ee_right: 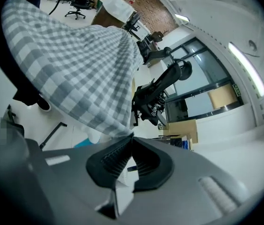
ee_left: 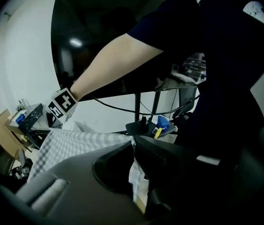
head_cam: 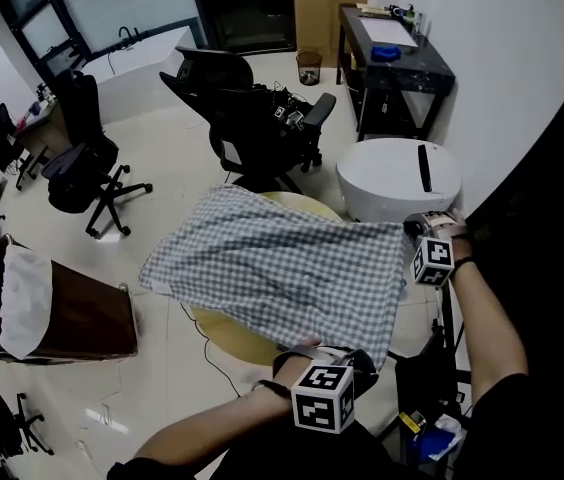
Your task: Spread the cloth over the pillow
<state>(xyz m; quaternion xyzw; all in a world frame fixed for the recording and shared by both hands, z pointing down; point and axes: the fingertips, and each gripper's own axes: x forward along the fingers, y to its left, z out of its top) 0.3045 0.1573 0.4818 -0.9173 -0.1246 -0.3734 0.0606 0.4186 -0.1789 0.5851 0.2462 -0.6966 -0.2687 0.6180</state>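
Observation:
A grey-and-white checked cloth [head_cam: 282, 263] hangs stretched in the air between my two grippers. It covers most of a pale yellow pillow [head_cam: 230, 340] lying below it, whose edge shows at the near left and the far side. My left gripper [head_cam: 307, 348] is shut on the cloth's near corner; the left gripper view shows the cloth [ee_left: 71, 142] pinched at the tips of the left gripper [ee_left: 133, 145]. My right gripper [head_cam: 410, 228] is shut on the far right corner. In the right gripper view the cloth [ee_right: 76, 64] runs away from the closed right gripper [ee_right: 131, 137].
A white round drum [head_cam: 397, 173] stands just beyond the cloth's right corner. Black office chairs [head_cam: 252, 118] are behind it, another chair [head_cam: 87, 158] to the left. A brown box with white fabric [head_cam: 57, 313] sits at left. A dark screen on a stand [head_cam: 542, 198] is at right.

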